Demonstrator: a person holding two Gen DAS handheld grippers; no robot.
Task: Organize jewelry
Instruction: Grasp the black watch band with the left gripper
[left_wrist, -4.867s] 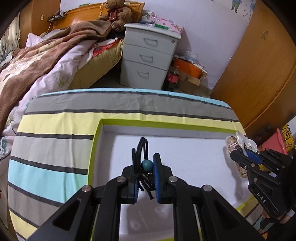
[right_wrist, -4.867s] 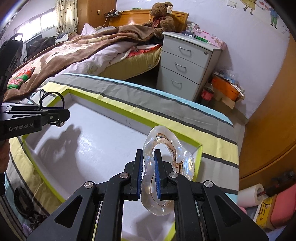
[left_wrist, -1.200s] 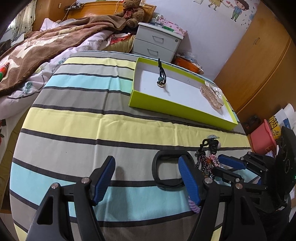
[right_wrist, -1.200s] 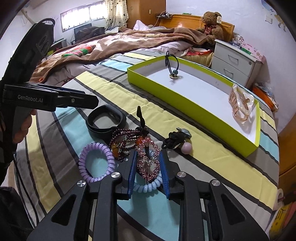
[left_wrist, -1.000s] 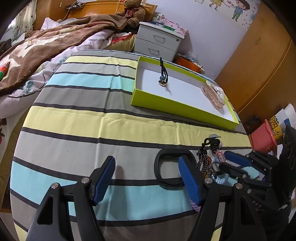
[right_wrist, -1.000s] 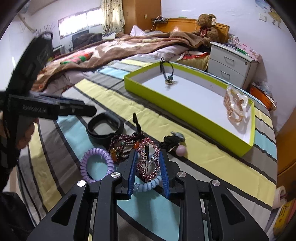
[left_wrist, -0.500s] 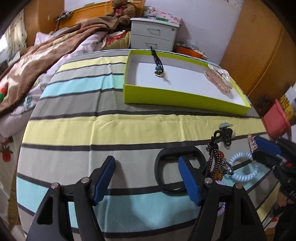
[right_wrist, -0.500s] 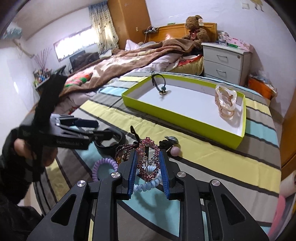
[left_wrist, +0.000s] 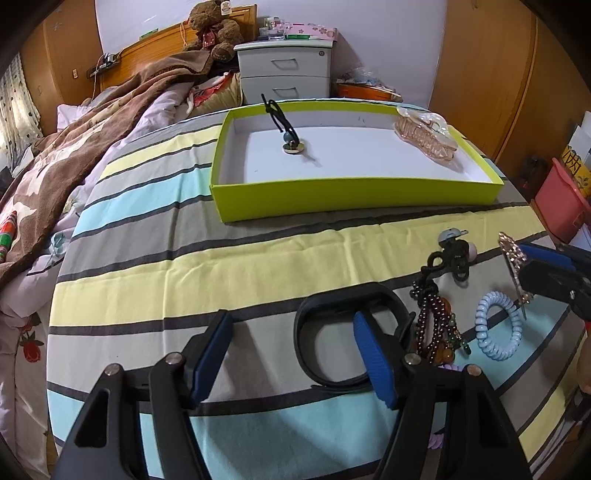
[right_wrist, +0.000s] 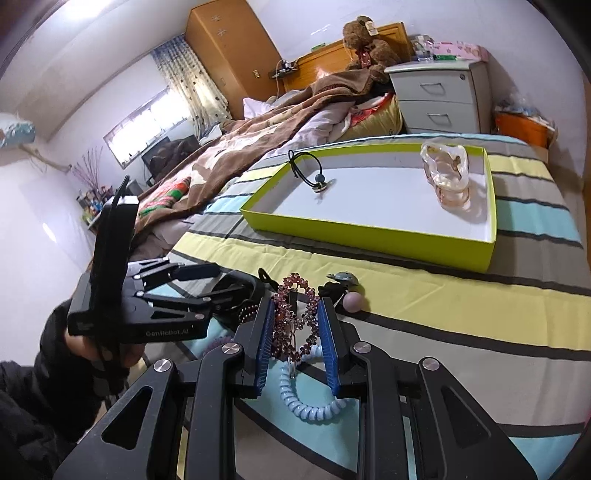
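While upright, hair clip (right_wrist: 297, 314), right tool (right_wrist: 296, 339) clamped

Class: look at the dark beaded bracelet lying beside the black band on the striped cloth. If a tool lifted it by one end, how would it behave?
The beaded bracelet would probably hang limp: it lies in loose, bunched strands of small beads. It may drag the black hair tie, since the two look tangled. The round, glossy beads could slip between flat pads.

A home bedroom. Beyond the jaws lies an unmade bed with a brown blanket (left_wrist: 122, 110) against a wooden headboard (right_wrist: 325, 55), where a teddy bear (left_wrist: 214, 33) sits. Beside it stands a grey drawer nightstand (left_wrist: 286, 70), and wooden wardrobes (left_wrist: 491, 74) rise to the right.
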